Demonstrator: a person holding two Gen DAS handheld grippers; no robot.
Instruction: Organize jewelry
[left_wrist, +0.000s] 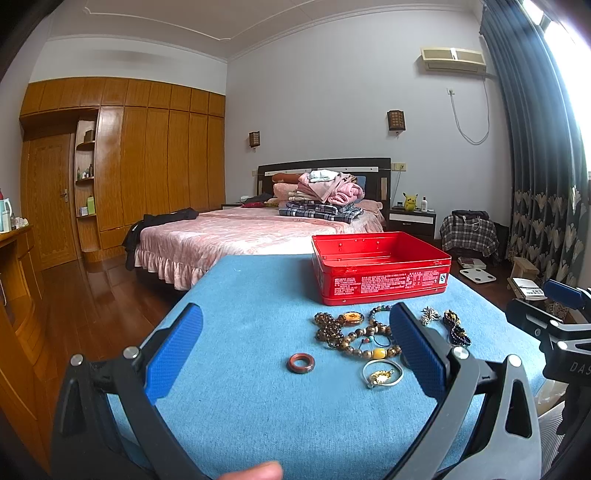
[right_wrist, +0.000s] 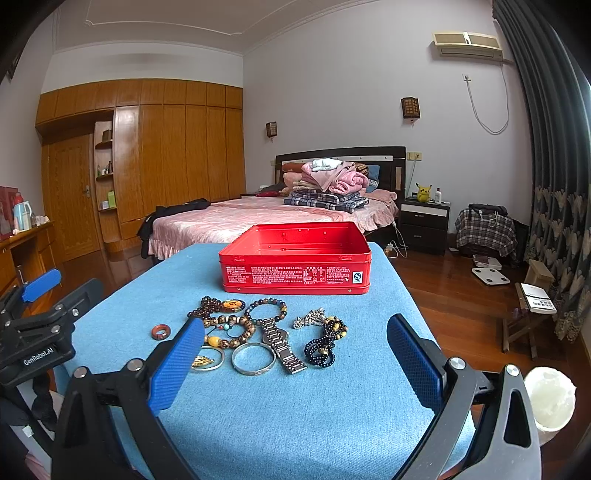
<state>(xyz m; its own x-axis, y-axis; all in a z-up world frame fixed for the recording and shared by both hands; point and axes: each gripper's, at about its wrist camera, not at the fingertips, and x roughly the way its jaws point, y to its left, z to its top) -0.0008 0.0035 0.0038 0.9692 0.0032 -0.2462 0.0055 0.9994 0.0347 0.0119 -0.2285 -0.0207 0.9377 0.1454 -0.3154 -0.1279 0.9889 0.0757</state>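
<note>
Blue cloth is covering the worktop (right_wrist: 258, 406), and a red tin box (right_wrist: 295, 258) is sitting open near its far edge with nothing visible inside. Jewelry is lying in a loose cluster just in front of the box. From the right wrist view, a brown ring (right_wrist: 161, 331) is resting apart on the left side of the cluster. Beside it, brown bead bracelets (right_wrist: 225, 325) are lying tangled together with an orange pendant (right_wrist: 233, 304) among them. A gold-coloured piece inside a thin bangle (right_wrist: 207, 360) is sitting partly behind the left finger of the right claw (right_wrist: 295, 363). A silver bangle (right_wrist: 253, 359) is lying flat next to a metal watch (right_wrist: 281, 341), the 2 touching or nearly so. Further right, a silver chain (right_wrist: 308, 319) and dark bead strands (right_wrist: 325, 343) are lying bunched together.

Both claws are hovering above the near part of the worktop, pointing toward the box. The right claw is spread wide with nothing between its blue pads. The left claw (left_wrist: 295, 350) is likewise spread wide and holding nothing; in its own view the brown ring and the gold piece are appearing between its 2 fingers, lower down on the cloth. A fingertip (left_wrist: 255, 472) of the person is showing at the bottom edge of the left wrist view.

Behind the worktop, a bed (right_wrist: 258, 218) with a pink cover is carrying folded clothes (right_wrist: 332, 188).
</note>
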